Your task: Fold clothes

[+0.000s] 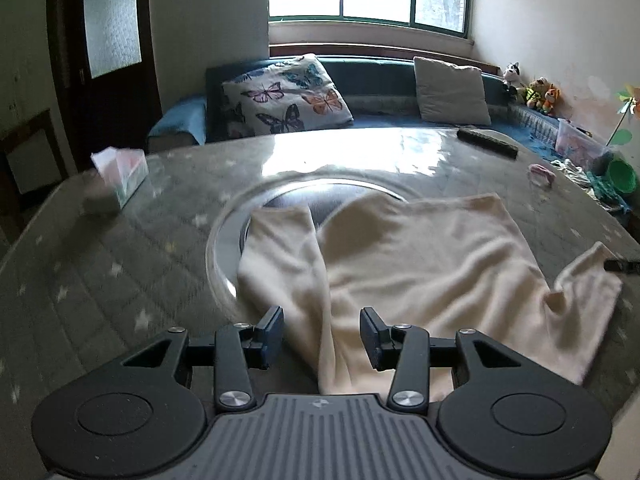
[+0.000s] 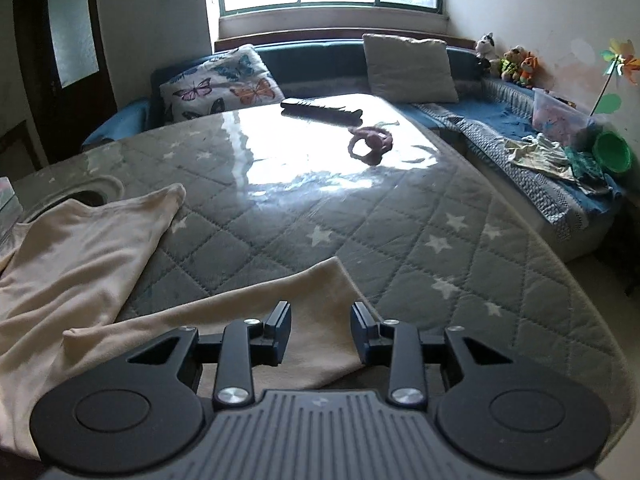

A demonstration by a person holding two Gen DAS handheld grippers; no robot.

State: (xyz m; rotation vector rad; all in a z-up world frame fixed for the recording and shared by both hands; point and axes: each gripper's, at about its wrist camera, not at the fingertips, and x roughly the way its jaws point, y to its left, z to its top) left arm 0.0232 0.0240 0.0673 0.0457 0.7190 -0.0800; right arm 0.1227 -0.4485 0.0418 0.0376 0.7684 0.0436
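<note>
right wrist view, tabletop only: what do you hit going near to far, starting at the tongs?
Right tongs open over the cream garment → bare quilted table cover → pink ring-shaped item → black remote near the far edge.

Soft matt cloth garment (image 1: 420, 264) on glossy quilted table (image 2: 400, 240)

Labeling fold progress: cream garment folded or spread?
Spread, unfolded: the cream knit garment lies loosely open and wrinkled on the grey star-patterned quilted table, sleeves splayed.
</note>
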